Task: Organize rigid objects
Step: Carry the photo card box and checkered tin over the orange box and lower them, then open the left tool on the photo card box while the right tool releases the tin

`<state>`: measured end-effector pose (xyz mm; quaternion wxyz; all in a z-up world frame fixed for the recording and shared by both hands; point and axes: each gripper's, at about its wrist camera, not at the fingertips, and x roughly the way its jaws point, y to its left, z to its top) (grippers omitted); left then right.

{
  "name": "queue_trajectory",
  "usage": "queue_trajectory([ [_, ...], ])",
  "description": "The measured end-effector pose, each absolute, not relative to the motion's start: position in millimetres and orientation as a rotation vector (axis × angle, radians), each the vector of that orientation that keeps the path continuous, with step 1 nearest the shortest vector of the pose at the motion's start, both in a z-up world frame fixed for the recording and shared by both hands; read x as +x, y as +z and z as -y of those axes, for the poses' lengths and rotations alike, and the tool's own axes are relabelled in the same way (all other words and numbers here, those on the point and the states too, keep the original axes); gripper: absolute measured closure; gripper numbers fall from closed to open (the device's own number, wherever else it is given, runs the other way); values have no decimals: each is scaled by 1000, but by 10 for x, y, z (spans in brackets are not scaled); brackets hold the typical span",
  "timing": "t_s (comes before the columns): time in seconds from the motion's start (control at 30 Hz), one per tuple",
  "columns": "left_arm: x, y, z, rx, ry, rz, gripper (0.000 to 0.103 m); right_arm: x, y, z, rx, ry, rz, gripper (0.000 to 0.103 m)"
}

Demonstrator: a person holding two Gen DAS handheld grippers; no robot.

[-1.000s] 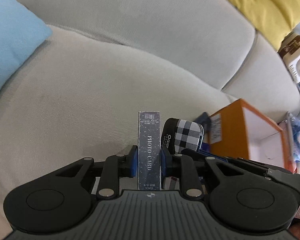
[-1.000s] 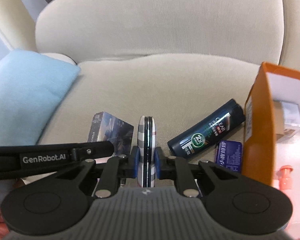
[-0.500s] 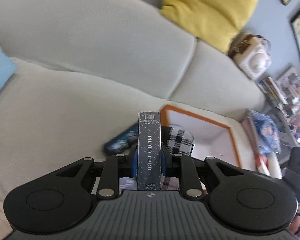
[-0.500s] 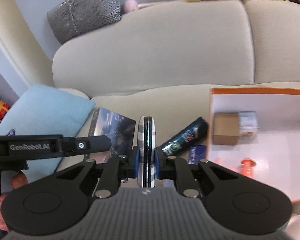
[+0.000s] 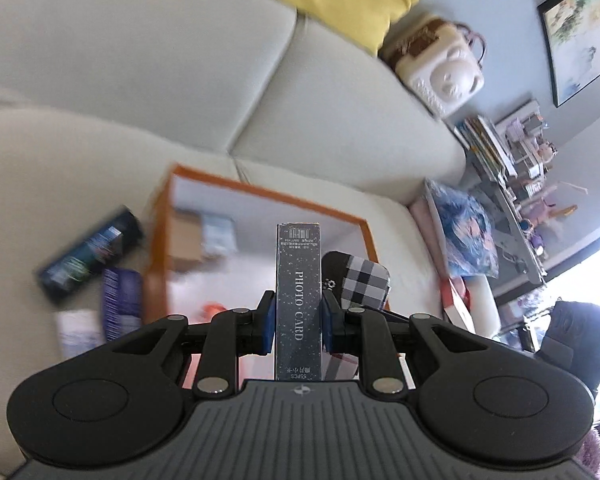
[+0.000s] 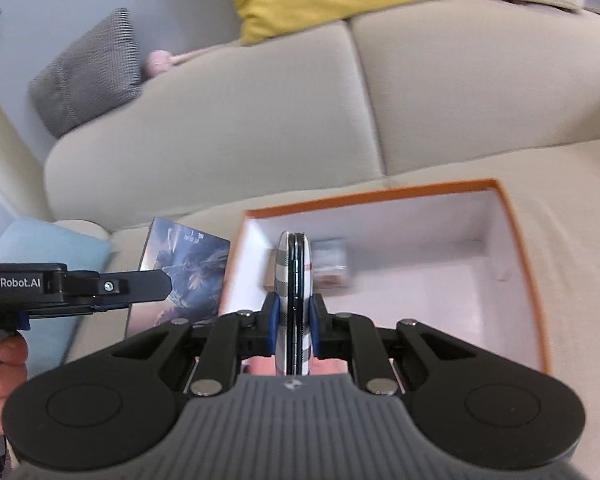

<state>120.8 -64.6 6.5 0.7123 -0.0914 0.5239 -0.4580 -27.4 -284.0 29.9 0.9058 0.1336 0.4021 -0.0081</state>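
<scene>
The left gripper (image 5: 299, 320) pinches an upright photo card box (image 5: 299, 304) above the near edge of the orange box (image 6: 524, 264). The right gripper (image 6: 294, 322) clamps a plaid case (image 6: 295, 300) edge-on over the box's left end. The orange box sits on the sofa seat (image 6: 572, 216); its white floor lies open on the right, and a small carton (image 6: 330, 264) rests by the far wall.

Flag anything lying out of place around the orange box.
Three items lie loose on the sofa cushion left of the orange box rather than inside it: a dark bottle tipped on its side, a purple packet, and a pale card beside it. Blur hides finer detail.
</scene>
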Motion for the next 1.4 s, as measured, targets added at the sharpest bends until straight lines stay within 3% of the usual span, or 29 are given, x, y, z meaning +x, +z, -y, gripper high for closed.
queue_trajectory([
  [0.7,1122,-1263,1487,-154,-834,-1509,78,358,-596,3826,268,1,-1237,88],
  [1.1,1025,-1347,1563,-30,-766,-1554,78,581,-814,3834,246,7,-1341,87],
  [1.4,931,-1161,1640,248,-756,-1454,69,588,-870,3730,122,-41,-1339,84],
])
